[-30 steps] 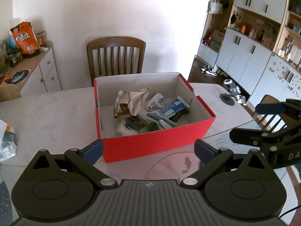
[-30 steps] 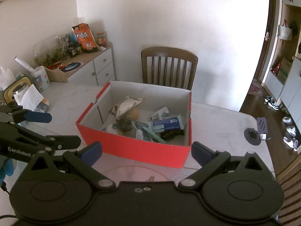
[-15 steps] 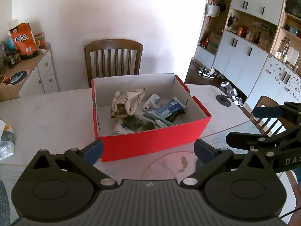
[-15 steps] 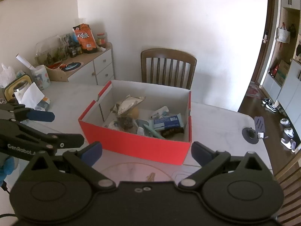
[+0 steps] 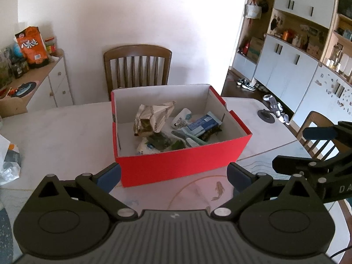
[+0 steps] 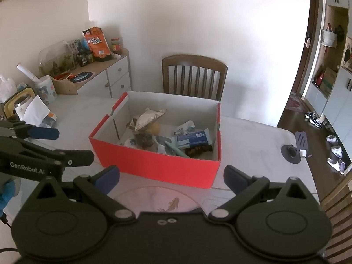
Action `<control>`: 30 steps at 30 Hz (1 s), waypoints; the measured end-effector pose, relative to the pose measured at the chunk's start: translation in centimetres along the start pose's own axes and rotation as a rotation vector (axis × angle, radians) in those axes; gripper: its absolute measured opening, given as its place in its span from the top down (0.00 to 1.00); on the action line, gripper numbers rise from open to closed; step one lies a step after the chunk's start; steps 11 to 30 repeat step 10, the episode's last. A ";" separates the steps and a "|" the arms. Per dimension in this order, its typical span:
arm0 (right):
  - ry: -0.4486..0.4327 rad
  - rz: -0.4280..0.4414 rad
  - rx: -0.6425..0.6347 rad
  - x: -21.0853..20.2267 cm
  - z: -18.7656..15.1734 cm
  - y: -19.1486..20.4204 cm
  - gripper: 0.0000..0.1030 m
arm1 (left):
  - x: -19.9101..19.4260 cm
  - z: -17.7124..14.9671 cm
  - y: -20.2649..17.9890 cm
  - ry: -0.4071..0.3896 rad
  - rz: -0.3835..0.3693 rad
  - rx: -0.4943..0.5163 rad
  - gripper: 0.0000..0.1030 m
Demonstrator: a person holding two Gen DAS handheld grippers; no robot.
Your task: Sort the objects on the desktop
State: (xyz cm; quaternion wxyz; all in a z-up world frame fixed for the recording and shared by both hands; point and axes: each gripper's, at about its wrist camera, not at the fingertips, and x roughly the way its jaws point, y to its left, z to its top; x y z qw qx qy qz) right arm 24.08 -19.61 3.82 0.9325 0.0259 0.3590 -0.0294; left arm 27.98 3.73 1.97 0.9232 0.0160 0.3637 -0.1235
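Hovering Before a Full Red Box

Hovering over the pale surface (image 5: 66, 127), the left hand-held gripper (image 5: 173, 175) has its jaws spread wide, holding nothing. The right hand-held gripper (image 6: 171, 176) is likewise spread and unladen. Just ahead of both sits the red box (image 5: 180, 165), holding a crumpled snack bag (image 5: 154, 118), a blue packet (image 5: 201, 123) and a white tube (image 5: 182, 118). Beyond it stands a wooden chair (image 5: 137, 66).
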 end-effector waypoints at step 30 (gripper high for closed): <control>0.003 -0.012 0.009 0.0 -0.4 -0.4 0.01 | 0.2 -0.3 -0.4 0.008 -0.009 0.008 0.00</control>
